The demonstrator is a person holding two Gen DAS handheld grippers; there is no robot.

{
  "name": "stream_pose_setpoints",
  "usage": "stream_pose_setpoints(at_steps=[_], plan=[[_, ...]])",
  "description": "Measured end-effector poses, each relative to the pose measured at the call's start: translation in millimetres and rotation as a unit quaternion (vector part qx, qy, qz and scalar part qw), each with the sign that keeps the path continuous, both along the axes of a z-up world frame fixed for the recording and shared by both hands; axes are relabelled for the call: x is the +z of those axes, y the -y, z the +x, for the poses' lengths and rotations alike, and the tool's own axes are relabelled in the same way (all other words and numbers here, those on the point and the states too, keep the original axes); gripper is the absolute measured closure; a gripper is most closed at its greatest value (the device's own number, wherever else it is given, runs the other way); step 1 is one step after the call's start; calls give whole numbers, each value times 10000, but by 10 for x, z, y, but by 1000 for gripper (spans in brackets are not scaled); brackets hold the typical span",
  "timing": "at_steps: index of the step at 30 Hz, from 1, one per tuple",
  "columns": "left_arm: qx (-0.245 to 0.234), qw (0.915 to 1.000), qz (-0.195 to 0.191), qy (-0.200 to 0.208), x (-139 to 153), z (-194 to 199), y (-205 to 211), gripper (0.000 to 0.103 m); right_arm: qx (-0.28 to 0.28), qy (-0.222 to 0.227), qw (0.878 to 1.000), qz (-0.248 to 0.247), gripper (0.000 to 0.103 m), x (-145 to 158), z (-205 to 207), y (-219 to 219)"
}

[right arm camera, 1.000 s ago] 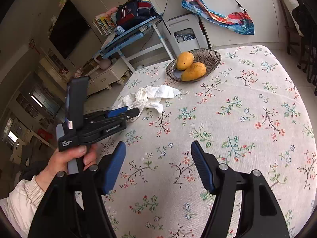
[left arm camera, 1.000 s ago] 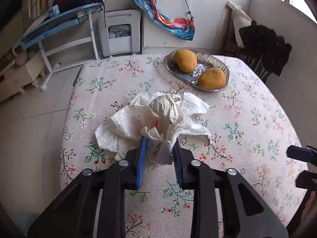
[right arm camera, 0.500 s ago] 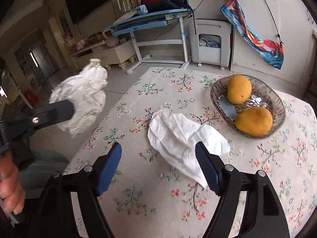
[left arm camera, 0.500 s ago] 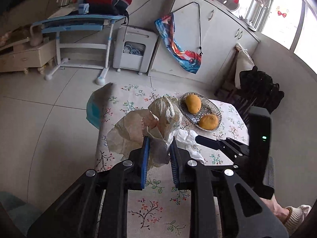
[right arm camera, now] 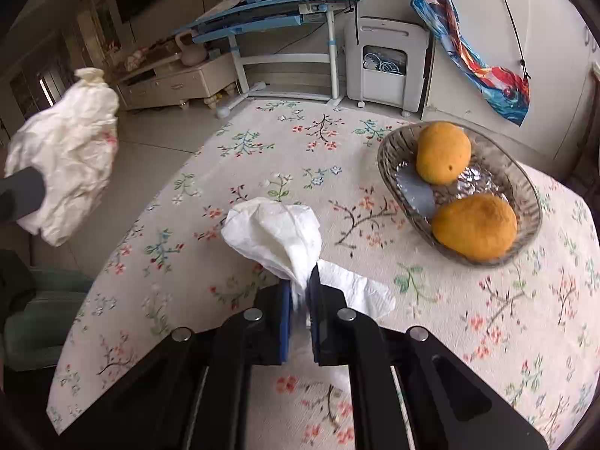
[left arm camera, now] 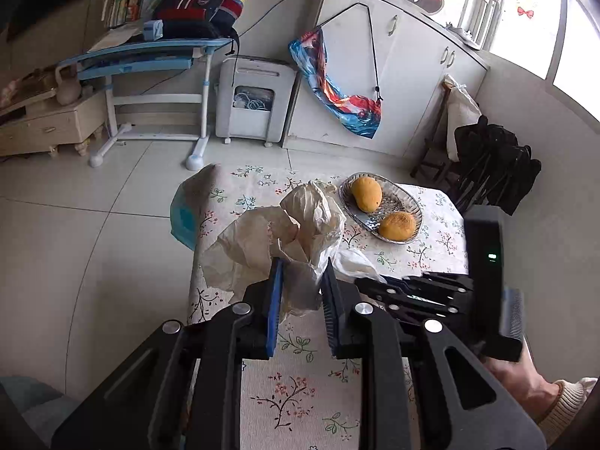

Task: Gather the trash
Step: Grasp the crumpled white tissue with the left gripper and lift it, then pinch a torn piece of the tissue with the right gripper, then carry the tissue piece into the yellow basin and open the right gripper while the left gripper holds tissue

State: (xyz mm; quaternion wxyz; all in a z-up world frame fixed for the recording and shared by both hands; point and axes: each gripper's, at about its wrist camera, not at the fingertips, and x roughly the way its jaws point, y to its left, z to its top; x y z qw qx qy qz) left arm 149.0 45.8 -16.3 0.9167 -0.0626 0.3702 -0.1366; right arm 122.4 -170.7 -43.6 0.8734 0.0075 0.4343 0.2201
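Your right fingers [right arm camera: 300,300] have just closed, and they now pinch a white paper tissue [right arm camera: 277,240] between the blue pads. The tissue is soft and dimpled; its bunched top stands up above the pads, while a flat corner trails off to the right onto the worktop [right arm camera: 468,318]. In the left wrist view the right tool [left arm camera: 442,292] shows as black ribbed metal reaching in from the right, with your hand [left arm camera: 517,378] and a cream knitted cuff behind it.

Your left fingers [left arm camera: 300,288] are narrowly spaced and clamp a crumpled wad of cream paper [left arm camera: 277,240]. It is thin, creased and slightly see-through, with a faint pinkish stain, and it billows out above and to the left of the pads. From the right wrist view the same wad [right arm camera: 63,165] hangs in the air off the worktop's left edge, over the tiled floor.

The worktop wears a coarse woven cloth printed with small flower sprigs in red, green and blue. At the far right of it sits an oval, ribbed glass bowl [right arm camera: 525,195] lined with crinkled foil, holding two rough-skinned orange-yellow mangoes [right arm camera: 442,157].

Beyond the worktop stand a blue and white desk [left arm camera: 150,60] piled with books and a dark backpack, a white boxy appliance [left arm camera: 255,101], and white cupboards with a bright patterned bag [left arm camera: 337,90] hung on them.
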Motion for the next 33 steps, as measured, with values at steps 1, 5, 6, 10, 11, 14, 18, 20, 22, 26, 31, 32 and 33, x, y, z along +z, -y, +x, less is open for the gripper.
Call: stream_pose_setpoints(at_steps=[1, 5, 6, 10, 11, 14, 18, 20, 22, 26, 31, 32, 33], plan=[[4, 9999, 94, 54, 5, -46, 36, 84, -15, 4, 9998, 182, 94, 45, -133, 76], [-86, 9985, 479, 270, 34, -343, 246, 84, -76, 54, 9973, 724, 94, 210, -706, 410], [-98, 9982, 505, 292, 30, -439, 283, 84, -116, 51, 9962, 866, 94, 244, -847, 511], [-55, 9962, 741, 450, 20, -869, 454, 84, -358, 152, 9891, 1423, 94, 431, -1225, 706], [-38, 9958, 778, 486, 21, -972, 485, 84, -419, 207, 9873, 1521, 94, 472, -1328, 747], [-9, 9947, 829, 609, 35, -1282, 555, 84, -545, 320, 9812, 1823, 93, 547, -1534, 818], [-7, 9942, 842, 666, 47, -1616, 604, 84, -651, 403, 9754, 2069, 93, 564, -1764, 907], [-22, 9943, 824, 676, 54, -1752, 622, 84, -684, 408, 9733, 2151, 93, 561, -1845, 934], [-37, 9942, 808, 706, 80, -1863, 633, 84, -683, 407, 9722, 2202, 93, 561, -1907, 928], [-27, 9936, 810, 781, 133, -2073, 644, 84, -639, 470, 9701, 2296, 93, 583, -2025, 918], [-5, 9939, 731, 830, 143, -2288, 611, 84, -555, 522, 9674, 2417, 93, 597, -2182, 904], [-21, 9940, 698, 843, 138, -2329, 605, 84, -547, 519, 9672, 2426, 93, 592, -2209, 896], [-37, 9941, 677, 844, 134, -2364, 608, 84, -538, 512, 9669, 2440, 93, 583, -2234, 899]])
